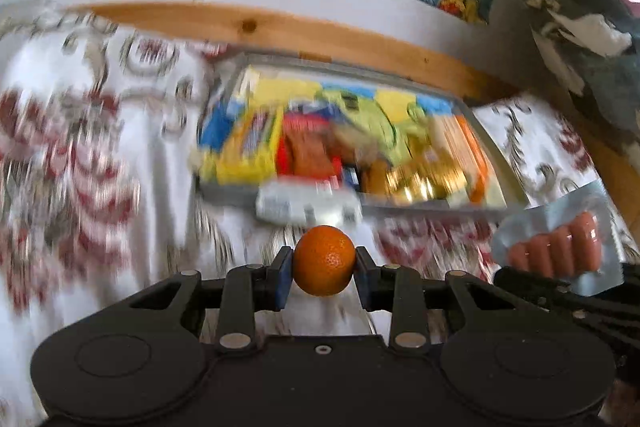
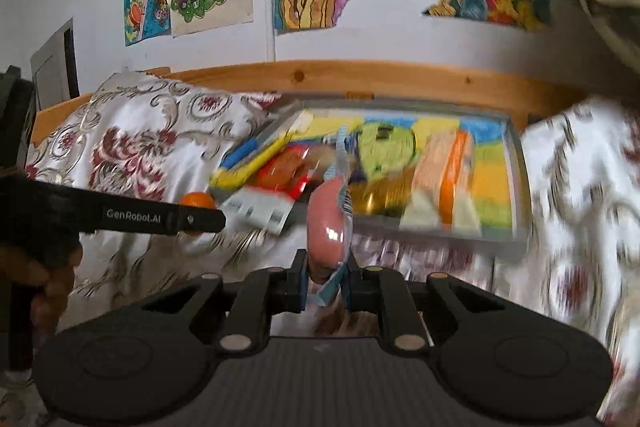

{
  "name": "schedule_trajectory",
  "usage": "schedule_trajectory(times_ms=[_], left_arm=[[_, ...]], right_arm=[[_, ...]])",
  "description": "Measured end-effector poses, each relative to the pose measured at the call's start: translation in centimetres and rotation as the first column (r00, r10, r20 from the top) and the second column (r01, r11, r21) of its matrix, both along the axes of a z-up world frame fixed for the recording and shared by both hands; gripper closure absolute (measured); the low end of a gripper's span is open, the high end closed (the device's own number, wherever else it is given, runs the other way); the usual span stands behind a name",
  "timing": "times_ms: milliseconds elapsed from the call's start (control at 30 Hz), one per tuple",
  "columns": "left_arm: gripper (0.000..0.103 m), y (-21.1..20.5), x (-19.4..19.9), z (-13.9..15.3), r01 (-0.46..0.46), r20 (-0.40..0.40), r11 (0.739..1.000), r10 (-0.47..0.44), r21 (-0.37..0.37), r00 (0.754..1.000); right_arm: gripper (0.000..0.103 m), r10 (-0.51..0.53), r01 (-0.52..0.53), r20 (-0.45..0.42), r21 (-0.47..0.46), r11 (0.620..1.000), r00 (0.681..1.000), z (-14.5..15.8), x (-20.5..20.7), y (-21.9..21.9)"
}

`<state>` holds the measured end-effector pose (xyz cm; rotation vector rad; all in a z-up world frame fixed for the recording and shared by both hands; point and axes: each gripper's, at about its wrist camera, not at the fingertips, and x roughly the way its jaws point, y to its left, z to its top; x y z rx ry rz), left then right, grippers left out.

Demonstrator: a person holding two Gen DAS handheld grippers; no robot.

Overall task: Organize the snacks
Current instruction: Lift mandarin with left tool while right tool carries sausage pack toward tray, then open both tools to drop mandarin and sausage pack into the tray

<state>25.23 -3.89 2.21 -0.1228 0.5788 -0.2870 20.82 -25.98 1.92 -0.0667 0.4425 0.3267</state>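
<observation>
My left gripper [image 1: 324, 263] is shut on a small orange tangerine [image 1: 325, 259], held above the patterned cloth. The same tangerine [image 2: 198, 202] peeks out behind the left gripper's black finger in the right wrist view. My right gripper [image 2: 326, 275] is shut on a clear pack of pink sausages [image 2: 330, 223], seen edge-on; that sausage pack [image 1: 560, 247] also shows at the right of the left wrist view. Ahead lies a grey tray [image 1: 468, 107] heaped with colourful snack packets, blurred by motion. The tray [image 2: 520, 163] sits centre-right in the right wrist view.
A white and red floral cloth [image 2: 132, 147] covers the surface around the tray. A wooden rail [image 2: 400, 77] runs behind it, with drawings on the white wall above. A white packet [image 1: 308, 205] hangs over the tray's near edge. A plastic-wrapped bundle [image 1: 580, 7] stands at the right.
</observation>
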Motion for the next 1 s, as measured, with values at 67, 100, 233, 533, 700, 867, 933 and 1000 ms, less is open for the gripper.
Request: schedule_trajectory(times_ms=[67,100,233,533,700,867,933,1000], left_arm=[[0.069,0.0,2.3,0.9,0.001,0.009,1.0,-0.001,0.003,1.0],[0.069,0.0,3.5,1.3,-0.001,0.011,1.0,0.001,0.0,1.0],[0.069,-0.5,7.9,2.8,-0.013,0.032,1.0,0.014,-0.027,0.999],[0.069,-2.2,13.9,2.9,-0.028,0.075,0.999,0.03,-0.022,0.997],[0.069,-2.7,15.6,2.3,-0.022,0.088,1.0,0.023,-0.011,0.996],[0.069,-3.3,16.5,1.8,-0.016,0.08,1.0,0.016,0.002,0.997],[0.069,-3.5,16.8,1.7,-0.018,0.069,1.0,0.019,-0.003,0.997],[0.068,-3.6,16.9,1.5,-0.018,0.058,1.0,0.018,-0.008,0.998]], right_arm=[[0.085,0.013,-0.013,0.004,-0.017,1.0,1.0,1.1,2.2,-0.2],[0.085,0.017,-0.017,0.004,-0.018,1.0,1.0,1.5,3.3,-0.3],[0.084,0.018,-0.018,-0.005,-0.005,1.0,1.0,2.9,7.8,-0.6],[0.084,-0.013,0.012,-0.011,-0.037,0.999,1.0,1.7,15.3,0.1],[0.084,-0.036,0.037,-0.032,0.017,0.999,0.999,2.0,18.7,-0.1],[0.074,-0.07,0.071,-0.042,0.036,0.997,0.997,2.1,20.9,-0.8],[0.073,-0.087,0.089,-0.042,0.045,0.995,0.995,2.2,21.4,-1.2],[0.07,-0.101,0.103,-0.04,0.043,0.994,0.994,2.4,21.4,-1.5]])
